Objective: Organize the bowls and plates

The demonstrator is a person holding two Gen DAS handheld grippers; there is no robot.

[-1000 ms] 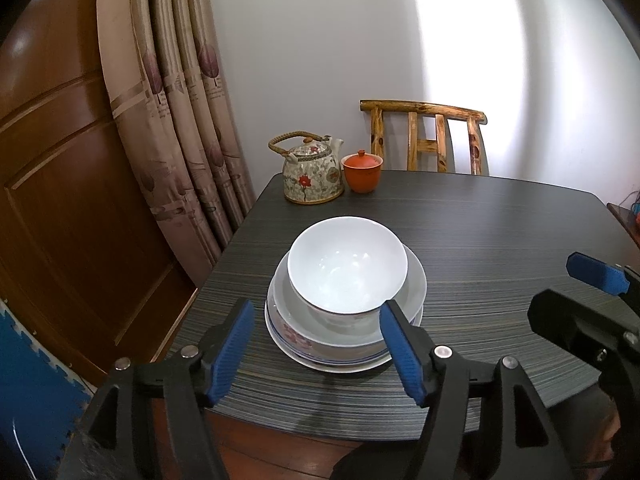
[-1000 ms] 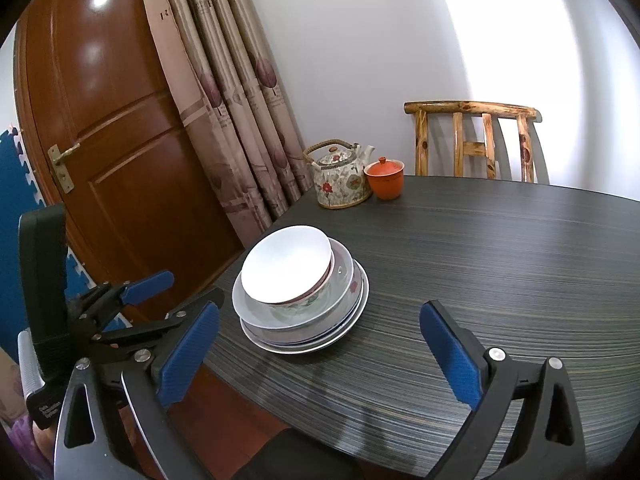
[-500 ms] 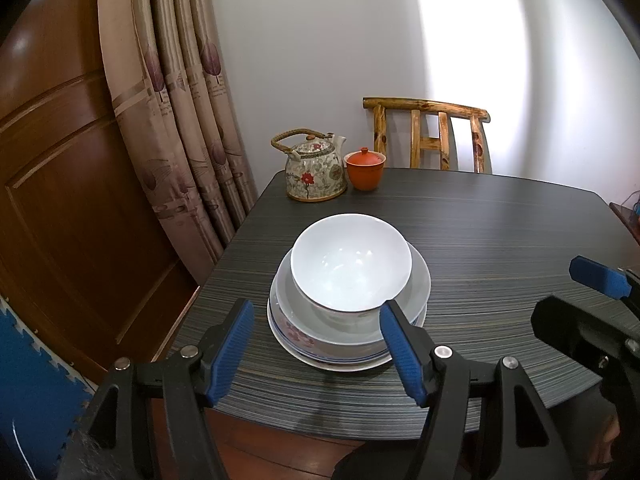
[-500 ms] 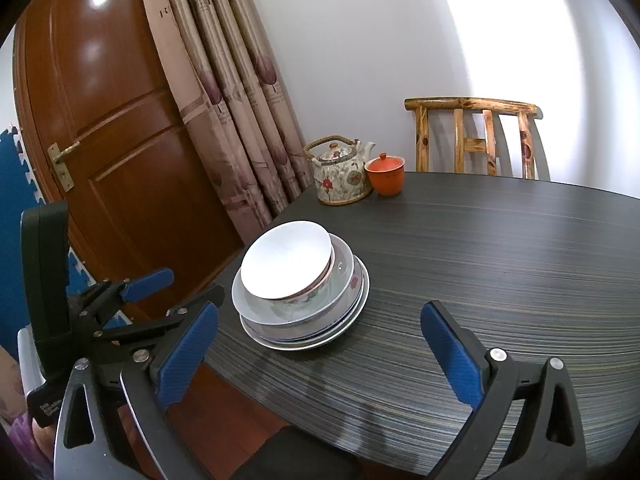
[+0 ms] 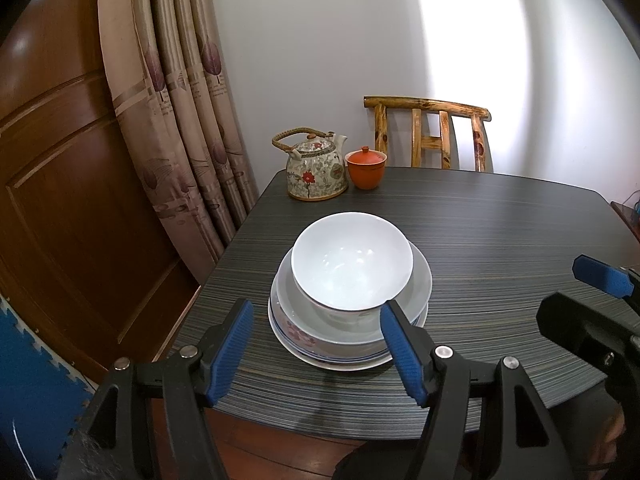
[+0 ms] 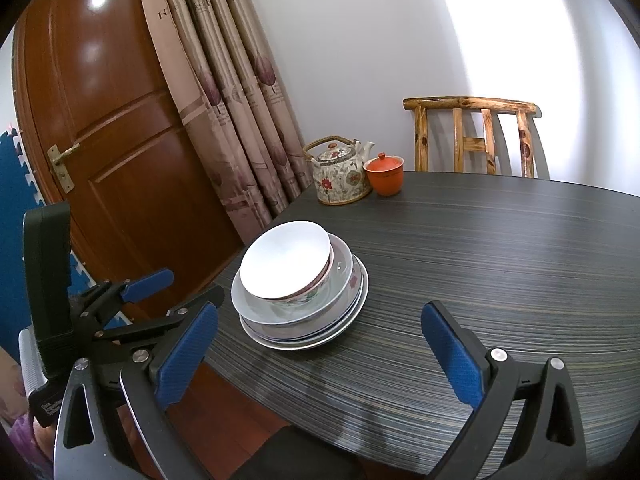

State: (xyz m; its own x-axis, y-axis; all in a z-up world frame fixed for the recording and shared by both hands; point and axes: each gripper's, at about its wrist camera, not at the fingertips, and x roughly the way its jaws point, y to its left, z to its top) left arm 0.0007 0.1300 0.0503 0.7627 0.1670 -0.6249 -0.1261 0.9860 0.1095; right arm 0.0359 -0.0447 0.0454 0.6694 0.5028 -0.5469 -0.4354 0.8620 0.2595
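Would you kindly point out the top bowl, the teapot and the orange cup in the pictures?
top bowl (image 5: 350, 264): left wrist view, on its white inside.
teapot (image 5: 316, 178): left wrist view, on its flowered body.
orange cup (image 6: 385, 178): right wrist view, on its side below the lid.

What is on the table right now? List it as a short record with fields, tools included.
stack: white bowl on top, nested in a wider bowl, plates beneath
stack place: near the table edge by the curtain
far corner: teapot beside orange cup
behind table: chair
left tool: open, empty, short of the stack
right tool: open, empty
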